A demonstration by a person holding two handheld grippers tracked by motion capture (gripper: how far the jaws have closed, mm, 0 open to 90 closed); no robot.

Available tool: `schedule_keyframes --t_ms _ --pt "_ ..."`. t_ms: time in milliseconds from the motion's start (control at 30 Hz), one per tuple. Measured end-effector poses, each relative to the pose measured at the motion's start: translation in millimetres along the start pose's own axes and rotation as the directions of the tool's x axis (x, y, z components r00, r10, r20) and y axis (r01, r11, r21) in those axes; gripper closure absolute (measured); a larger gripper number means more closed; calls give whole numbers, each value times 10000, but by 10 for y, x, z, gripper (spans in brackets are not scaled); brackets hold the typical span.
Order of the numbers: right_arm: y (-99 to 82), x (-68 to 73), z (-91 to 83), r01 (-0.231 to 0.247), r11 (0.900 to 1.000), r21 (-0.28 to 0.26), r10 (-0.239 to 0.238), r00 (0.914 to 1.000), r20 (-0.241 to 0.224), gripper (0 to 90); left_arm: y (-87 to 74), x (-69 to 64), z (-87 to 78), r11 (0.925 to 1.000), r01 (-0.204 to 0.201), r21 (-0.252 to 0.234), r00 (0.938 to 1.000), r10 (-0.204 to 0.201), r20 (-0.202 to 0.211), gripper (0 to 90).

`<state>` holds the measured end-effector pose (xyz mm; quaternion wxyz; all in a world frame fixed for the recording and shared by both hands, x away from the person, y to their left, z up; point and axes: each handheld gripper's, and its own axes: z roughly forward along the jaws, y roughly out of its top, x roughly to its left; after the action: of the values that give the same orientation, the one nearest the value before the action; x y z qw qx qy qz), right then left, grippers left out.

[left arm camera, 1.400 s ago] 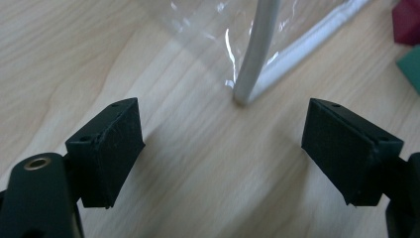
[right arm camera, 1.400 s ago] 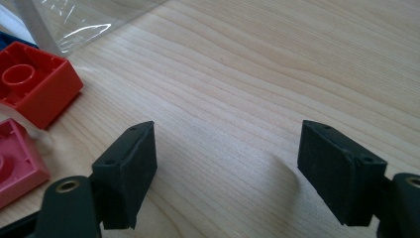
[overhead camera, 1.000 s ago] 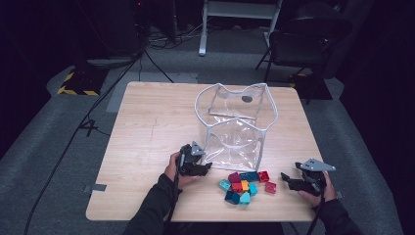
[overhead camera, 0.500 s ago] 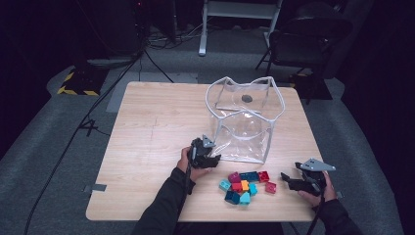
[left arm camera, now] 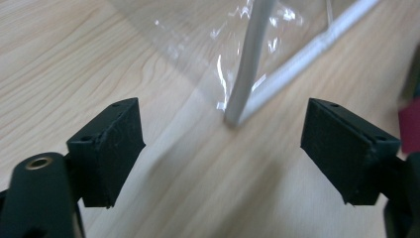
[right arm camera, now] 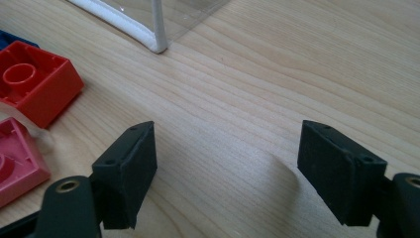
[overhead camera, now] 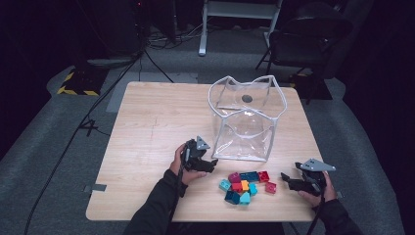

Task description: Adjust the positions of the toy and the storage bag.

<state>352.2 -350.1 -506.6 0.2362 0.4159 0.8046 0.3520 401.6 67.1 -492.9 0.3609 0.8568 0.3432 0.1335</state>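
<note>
A clear plastic bag (overhead camera: 244, 127) with white edging stands open on the wooden table (overhead camera: 147, 127). Several coloured blocks (overhead camera: 244, 185) lie in a pile in front of it. My left gripper (overhead camera: 213, 164) sits just off the bag's near left corner. In the left gripper view its jaws have just been opening and stand open (left arm camera: 223, 148) with nothing between them, the bag's corner (left arm camera: 242, 94) a little ahead. My right gripper (overhead camera: 286, 178) rests open right of the pile. In the right gripper view a red block (right arm camera: 34, 84) and a pink block (right arm camera: 15, 163) lie left of its jaws (right arm camera: 228, 168).
A dark chair (overhead camera: 303, 44) and a white stand (overhead camera: 240, 14) are beyond the table's far edge. Cables run over the grey floor (overhead camera: 58, 147) at the left. Bare wood stretches over the table's left half.
The bag has slid a little to the right and its top has reshaped. The left gripper followed it right, then drew back slightly to the left. The right gripper has stayed put.
</note>
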Motion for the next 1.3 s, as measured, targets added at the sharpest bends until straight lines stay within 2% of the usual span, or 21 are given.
schedule_keyframes --t_ms 100,233,400,433,467,500,533,567,600,733,767,800,867,900,933,967,1033,1067,1167,1300 --pt "0 -2 0 -14 10000 9 14 10000 -13 238 -139 13 -103 9991 -208 358 9991 221 -369 161" --pt "2 -7 5 -47 10000 8 47 10000 -56 238 -336 39 -250 9959 -242 866 9992 268 -288 162" --pt "2 -9 4 -2 10000 7 2 9998 -180 249 -543 42 -439 9967 -281 759 9994 297 -189 159" --pt "2 -9 4 -2 10000 7 2 9998 -180 249 -594 28 -481 9971 -238 722 9996 247 -111 159" --pt "0 -1 -1 126 9999 -10 -127 9994 -307 256 -689 -15 -550 9979 -181 622 9997 172 148 159" --pt "0 -1 -1 126 9999 -10 -127 9994 -307 256 -689 -15 -550 9979 -181 622 9997 172 148 157" --pt "-6 22 -14 373 9993 -88 -376 9983 -439 273 -765 -98 -603 9987 -147 479 9998 141 134 155" --pt "-6 22 -14 373 9993 -88 -376 9983 -439 273 -765 -98 -603 9987 -147 479 9998 141 134 156" --pt "-14 54 -37 773 9969 -109 -779 9937 -805 274 -798 -182 -645 9978 -355 552 9992 344 205 158" --pt "-50 117 -130 1074 9939 -261 -1102 9800 -1655 284 -825 -276 -659 9981 -379 482 9991 370 194 157" --pt "-50 117 -130 1074 9939 -261 -1102 9800 -1655 284 -825 -276 -659 9981 -379 482 9991 370 194 154" --pt "-44 146 -180 1179 9919 -482 -1256 9674 -2197 287 -825 -286 -644 9987 -322 404 9993 314 185 150" --pt "-27 222 -205 1463 9876 -575 -1563 9515 -2649 285 -821 -313 -632 9990 -285 350 9995 281 134 141" --pt "-27 222 -205 1463 9876 -575 -1563 9515 -2649 285 -821 -313 -632 9990 -285 350 9995 281 134 141" --pt "-13 321 -199 1826 9814 -585 -1917 9389 -2857 283 -807 -357 -619 9985 -414 364 9990 408 172 141" --pt "-13 321 -199 1826 9814 -585 -1917 9389 -2857 283 -807 -357 -619 9985 -414 364 9990 408 172 141" --pt "21 449 -185 2168 9738 -689 -2275 9280 -2951 299 -775 -449 -587 9975 -605 364 9978 594 308 141" --pt "30 482 -183 2207 9725 -745 -2329 9247 -3012 300 -762 -480 -572 9970 -698 343 9969 685 381 141" --pt "47 537 -166 2043 9758 -779 -2186 9236 -3148 300 -726 -534 -536 9959 -828 357 9955 810 496 141" --pt "94 709 -86 2025 9758 -822 -2183 9218 -3202 289 -626 -702 -429 9940 -1049 313 9923 1026 690 141"
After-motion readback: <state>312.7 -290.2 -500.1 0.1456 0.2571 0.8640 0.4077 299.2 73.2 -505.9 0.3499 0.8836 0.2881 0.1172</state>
